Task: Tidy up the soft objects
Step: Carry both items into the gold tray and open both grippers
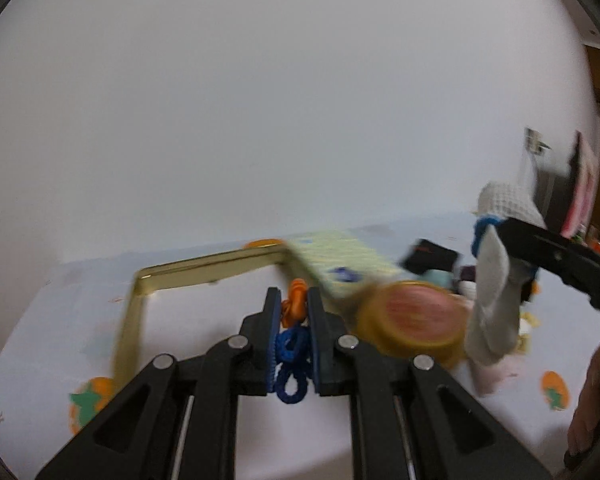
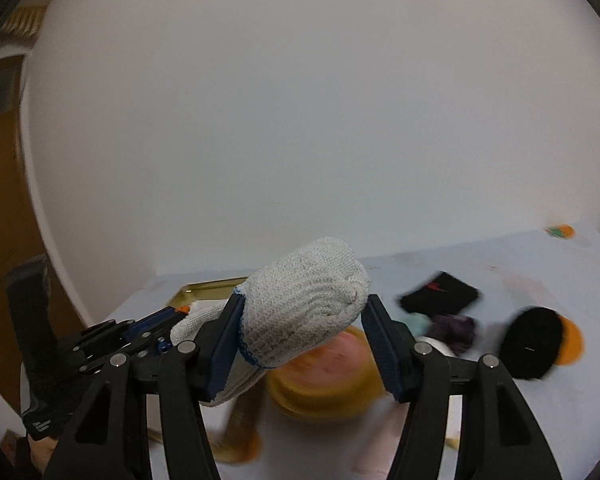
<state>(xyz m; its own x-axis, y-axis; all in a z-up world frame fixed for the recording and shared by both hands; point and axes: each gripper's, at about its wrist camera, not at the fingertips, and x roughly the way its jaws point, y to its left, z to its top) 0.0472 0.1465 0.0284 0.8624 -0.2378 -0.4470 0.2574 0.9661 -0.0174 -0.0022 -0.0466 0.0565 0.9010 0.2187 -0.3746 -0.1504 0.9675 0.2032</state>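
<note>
- The left gripper (image 1: 294, 312) is pinching a looped cord, orange (image 1: 294, 306) at the fingertips and blue (image 1: 292, 364) lower down, with the jaws closed tight on it above a gold-rimmed tray (image 1: 204, 266).
- The right gripper (image 2: 304, 320) is holding its jaws spread, with a white knit glove (image 2: 304, 300) sitting between them; it is touching the left pad, while a gap is showing at the right one, so a firm hold cannot be confirmed.
- A round yellow tin with a pink lid (image 1: 414, 322) is standing just below the glove on the fruit-print tablecloth (image 1: 400, 420), beside a green patterned cloth (image 1: 340, 262).
- Dark soft items are lying to the right: a black folded piece (image 2: 440, 294), a purple bundle (image 2: 454, 330) and a black round piece (image 2: 534, 344).
- Motion blur is smearing the tin and the cloths; the glove is hiding part of the tray in the right wrist view.
</note>
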